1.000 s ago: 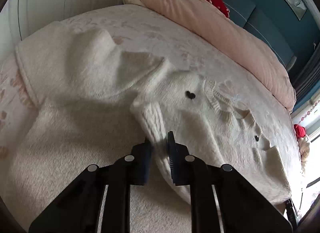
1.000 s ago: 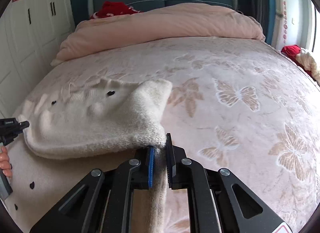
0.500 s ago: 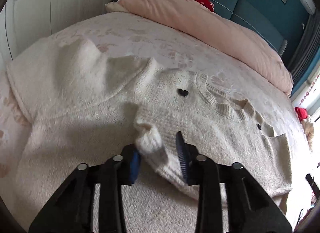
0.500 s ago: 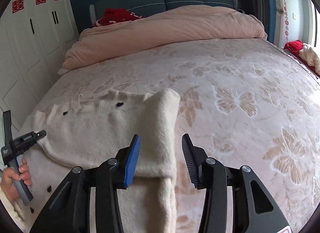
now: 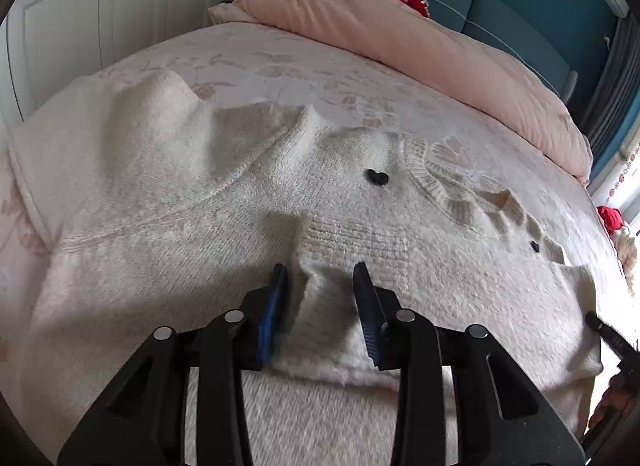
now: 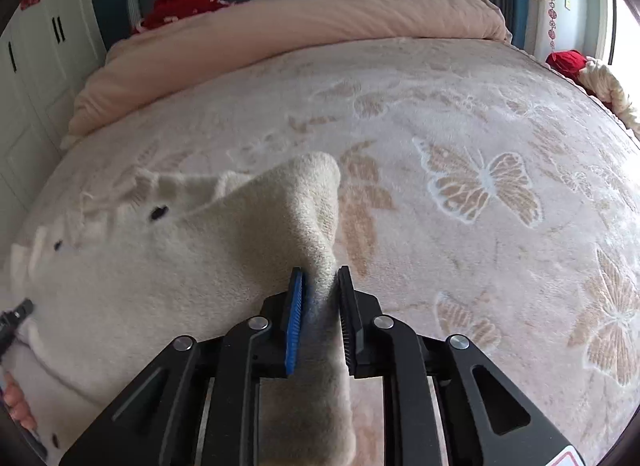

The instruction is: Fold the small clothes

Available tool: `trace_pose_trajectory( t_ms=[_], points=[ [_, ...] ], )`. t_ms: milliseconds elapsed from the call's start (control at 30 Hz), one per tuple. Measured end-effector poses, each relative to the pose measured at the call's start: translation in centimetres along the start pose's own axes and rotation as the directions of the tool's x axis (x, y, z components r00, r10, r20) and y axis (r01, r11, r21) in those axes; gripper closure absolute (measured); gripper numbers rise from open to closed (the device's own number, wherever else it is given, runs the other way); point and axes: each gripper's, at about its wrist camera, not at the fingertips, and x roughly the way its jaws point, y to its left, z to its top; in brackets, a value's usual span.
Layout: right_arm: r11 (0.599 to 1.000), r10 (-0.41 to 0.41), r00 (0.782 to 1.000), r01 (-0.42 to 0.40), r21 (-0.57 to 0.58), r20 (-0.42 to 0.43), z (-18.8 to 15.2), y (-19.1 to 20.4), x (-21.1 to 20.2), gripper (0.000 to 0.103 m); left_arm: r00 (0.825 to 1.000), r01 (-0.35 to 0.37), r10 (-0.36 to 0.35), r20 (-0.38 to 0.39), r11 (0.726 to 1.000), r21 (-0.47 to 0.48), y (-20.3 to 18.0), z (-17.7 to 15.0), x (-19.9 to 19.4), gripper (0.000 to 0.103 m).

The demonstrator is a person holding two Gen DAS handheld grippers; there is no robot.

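A cream knitted cardigan (image 5: 160, 201) with small black buttons (image 5: 377, 177) lies spread on the bed, partly folded over itself. My left gripper (image 5: 320, 278) is open, its jaws on either side of a raised fold of the cardigan's edge. In the right wrist view the cardigan (image 6: 168, 266) lies to the left, and my right gripper (image 6: 320, 278) is shut on its right-hand fold, which rises into a ridge between the pads.
The bed (image 6: 480, 185) has a pale butterfly-pattern cover. A pink duvet (image 6: 300, 21) is bunched at the headboard with a red garment (image 6: 176, 5) behind it. White wardrobe doors (image 5: 100, 5) stand on the left. Red and cream clothes (image 6: 588, 69) lie at the right edge.
My left gripper opened and stays around the cardigan's fold. My right gripper opened half a second ago and has now closed on the cardigan's right fold.
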Motion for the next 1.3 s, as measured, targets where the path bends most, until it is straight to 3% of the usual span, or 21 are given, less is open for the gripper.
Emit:
trace_pose_trajectory(
  t_ms=[67, 100, 167, 200, 333, 467, 567, 667, 700, 733, 767, 833, 867, 933, 1067, 1200, 1300],
  points=[
    [0.999, 0.035, 0.998, -0.035, -0.01, 0.054, -0.7, 0.5, -3.6, 0.083, 1.0, 0.007, -0.008, 0.02, 1.0, 0.01, 0.9, -0.3, -2.2, 0.056],
    [0.999, 0.034, 0.998, -0.032, -0.033, 0.062, -1.5, 0.8, -5.0, 0.081, 1.0, -0.003, 0.003, 0.028, 1.0, 0.014, 1.7, -0.7, -3.5, 0.046],
    [0.997, 0.009, 0.999, -0.006, -0.078, 0.036, -4.3, 1.0, -6.9, 0.065, 0.999, -0.026, 0.026, 0.025, 0.999, 0.02, 3.6, -1.6, -5.4, 0.041],
    [0.996, -0.003, 1.0, 0.004, -0.088, 0.014, -5.8, 0.9, -7.6, 0.064, 0.999, -0.054, 0.053, 0.007, 0.998, 0.024, 4.8, -2.3, -6.3, 0.037],
    [0.995, -0.009, 0.995, -0.001, -0.101, -0.096, -13.0, -0.4, -11.7, 0.054, 0.995, -0.084, 0.082, -0.062, 0.996, -0.034, 9.9, -6.0, -10.7, 0.034],
    [0.995, 0.045, 0.971, -0.065, -0.076, -0.236, -20.1, -0.7, -15.2, 0.053, 0.989, -0.087, 0.075, -0.131, 0.993, -0.084, 13.3, -11.2, -15.3, 0.025],
    [0.99, 0.073, 0.969, -0.099, -0.097, -0.237, -23.3, 0.0, -17.5, 0.047, 0.982, -0.052, 0.029, -0.186, 0.991, -0.119, 14.0, -14.9, -17.5, 0.016],
    [0.987, 0.082, 0.971, -0.11, -0.114, -0.226, -24.6, 1.0, -18.0, 0.047, 0.988, -0.044, 0.03, -0.152, 0.995, -0.092, 13.2, -17.0, -18.8, 0.015],
    [0.986, 0.086, 0.971, -0.115, -0.119, -0.224, -24.7, 1.2, -17.8, 0.05, 0.988, -0.052, 0.041, -0.148, 0.996, -0.072, 12.8, -17.3, -18.8, 0.017],
    [0.985, 0.096, 0.972, -0.124, -0.12, -0.216, -24.8, 1.3, -17.5, 0.064, 0.988, -0.076, 0.068, -0.139, 0.996, -0.053, 12.1, -17.5, -18.7, 0.026],
    [0.983, 0.111, 0.97, -0.139, -0.123, -0.217, -24.6, 1.5, -17.1, 0.092, 0.986, -0.106, 0.099, -0.138, 0.993, -0.045, 11.8, -17.5, -18.6, 0.037],
    [0.982, 0.129, 0.964, -0.156, -0.103, -0.231, -24.2, 1.2, -17.2, 0.094, 0.984, -0.108, 0.097, -0.146, 0.992, -0.065, 11.8, -17.1, -18.8, 0.081],
    [0.983, 0.111, 0.971, -0.138, -0.118, -0.21, -23.7, 1.0, -17.9, 0.095, 0.985, -0.068, 0.051, -0.166, 0.993, -0.096, 12.0, -16.8, -19.0, 0.086],
    [0.984, 0.076, 0.984, -0.1, -0.148, -0.161, -22.5, -0.4, -20.2, 0.096, 0.982, -0.023, -0.002, -0.19, 0.991, -0.131, 12.2, -16.6, -20.1, 0.09],
    [0.991, 0.016, 0.99, -0.034, -0.13, -0.137, -22.2, -5.0, -23.4, 0.096, 0.973, -0.006, -0.011, -0.23, 0.997, -0.073, 11.5, -18.3, -22.0, 0.096],
    [0.986, -0.026, 0.977, -0.009, -0.165, -0.21, -25.4, -6.9, -23.2, 0.096, 0.96, -0.027, 0.014, -0.28, 0.999, -0.042, 11.8, -21.6, -21.9, 0.095],
    [0.983, -0.035, 0.973, -0.007, -0.183, -0.229, -27.5, -6.4, -22.0, 0.096, 0.972, -0.03, 0.021, -0.232, 0.999, -0.038, 11.4, -21.8, -22.5, 0.092]
  ],
)
